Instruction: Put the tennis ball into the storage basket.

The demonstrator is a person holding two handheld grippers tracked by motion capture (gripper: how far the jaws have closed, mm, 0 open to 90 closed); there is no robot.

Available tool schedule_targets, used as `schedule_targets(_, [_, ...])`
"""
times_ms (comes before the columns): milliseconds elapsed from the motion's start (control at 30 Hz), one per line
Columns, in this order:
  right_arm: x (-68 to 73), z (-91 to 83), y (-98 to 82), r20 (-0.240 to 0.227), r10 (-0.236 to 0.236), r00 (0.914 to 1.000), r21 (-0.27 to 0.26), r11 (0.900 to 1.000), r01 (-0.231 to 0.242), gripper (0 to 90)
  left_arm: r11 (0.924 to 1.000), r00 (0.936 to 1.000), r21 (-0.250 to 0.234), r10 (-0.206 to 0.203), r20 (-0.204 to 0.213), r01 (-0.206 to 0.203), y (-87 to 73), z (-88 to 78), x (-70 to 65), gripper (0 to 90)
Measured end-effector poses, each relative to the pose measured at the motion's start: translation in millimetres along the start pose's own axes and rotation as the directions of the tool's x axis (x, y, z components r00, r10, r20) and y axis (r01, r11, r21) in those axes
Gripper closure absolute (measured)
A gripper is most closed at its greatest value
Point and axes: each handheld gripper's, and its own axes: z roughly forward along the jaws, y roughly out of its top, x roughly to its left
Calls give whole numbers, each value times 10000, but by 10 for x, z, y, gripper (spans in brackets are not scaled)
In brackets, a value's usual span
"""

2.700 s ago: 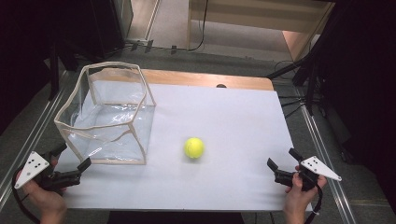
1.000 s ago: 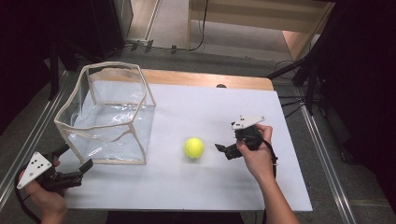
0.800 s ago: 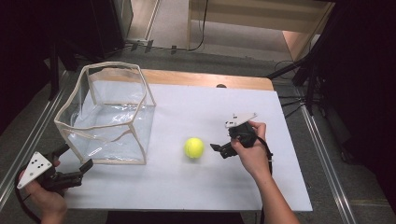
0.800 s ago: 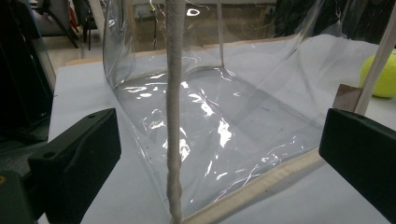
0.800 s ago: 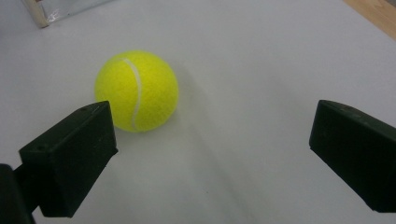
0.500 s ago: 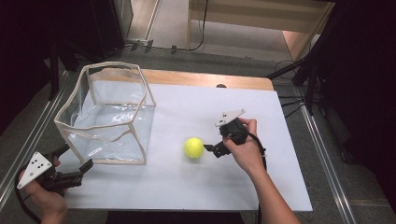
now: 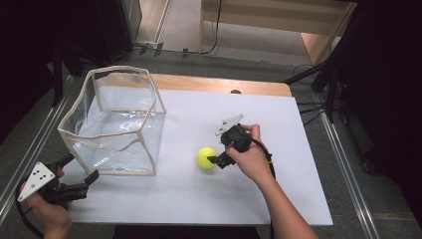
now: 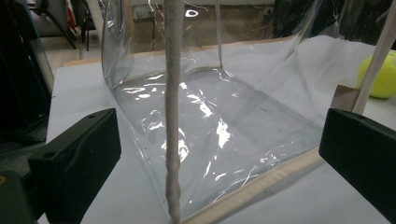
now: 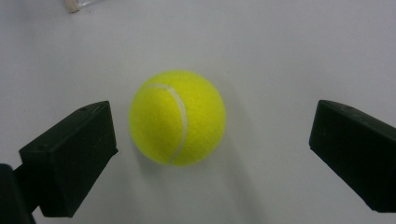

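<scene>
A yellow tennis ball (image 7: 206, 158) lies on the white table (image 7: 278, 129), right of a clear plastic box (image 7: 113, 122) with cream edging. My right gripper (image 7: 215, 160) hovers just right of the ball, open, tips almost at it. In the right gripper view the ball (image 9: 177, 117) sits between the spread jaws, nearer the left one, untouched. My left gripper (image 7: 79, 174) is open at the table's front left corner, facing the box's near corner. The left gripper view has the box (image 8: 219, 121) and its corner seam (image 8: 172, 116) between the jaws, and the ball (image 8: 380, 77) behind it at right.
A wooden strip (image 7: 219, 83) runs along the table's far edge. Metal rails (image 7: 343, 159) flank the table on both sides. Cables (image 7: 308, 107) lie on the floor at the back right. Bare table surface spreads in front of the ball and to the right.
My right gripper has travelled from the table's front right corner leftward to the ball, closing the last gap in the final half second. The left gripper, ball and box have stayed still.
</scene>
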Motion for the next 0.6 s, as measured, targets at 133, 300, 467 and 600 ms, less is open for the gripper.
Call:
schedule_targets(133, [27, 71, 68, -160, -213, 9996, 189, 9996, 216, 0, 10000, 10000, -25, -27, 25, 28, 0, 0, 0, 0])
schedule_targets(300, [66, 186, 147, -460, -507, 9977, 572, 9969, 533, 0, 10000, 10000, -33, -32, 43, 32, 1, -1, 0, 0])
schedule_targets(467, [84, 255, 169, -591, -481, 9971, 1013, 9934, 539, 0, 10000, 10000, -41, -34, 48, 34, 1, -2, 0, 0])
schedule_targets(600, [106, 332, 183, -677, -612, 9958, 1408, 9875, 703, 0, 10000, 10000, -42, -45, 49, 45, 1, -3, 0, 0])
